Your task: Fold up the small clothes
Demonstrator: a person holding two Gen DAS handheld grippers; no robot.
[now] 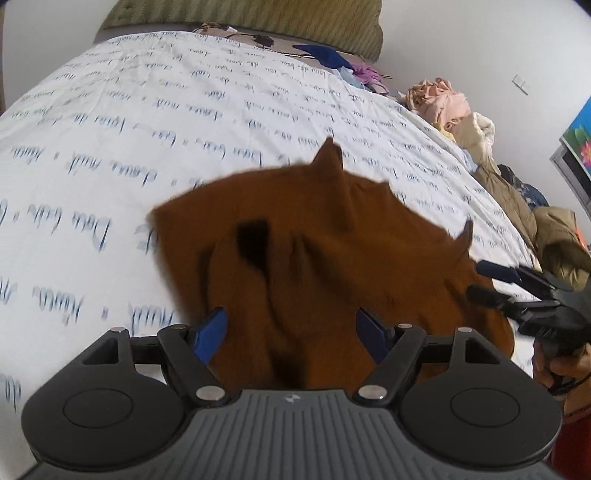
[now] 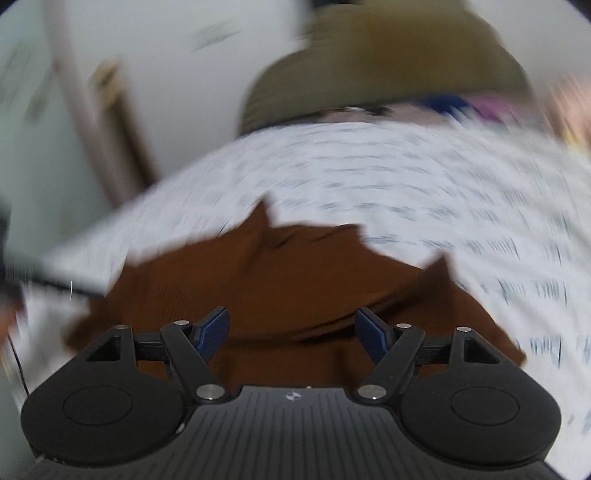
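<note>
A small brown garment (image 1: 314, 258) lies bunched on the white bedsheet with blue script (image 1: 147, 147), with pointed corners sticking up and a dark label on top. My left gripper (image 1: 293, 332) is open just above its near part, blue pads on either side of the cloth. My right gripper (image 1: 484, 282) shows at the garment's right edge, jaws apart. In the blurred right wrist view the garment (image 2: 295, 280) spreads below my open right gripper (image 2: 293, 334), nothing between its pads.
A pile of clothes (image 1: 454, 110) in pink, cream and olive lies along the bed's right edge. Blue and purple clothes (image 1: 332, 59) lie near the olive headboard (image 1: 258, 18). A door and wall (image 2: 92, 110) stand left of the bed.
</note>
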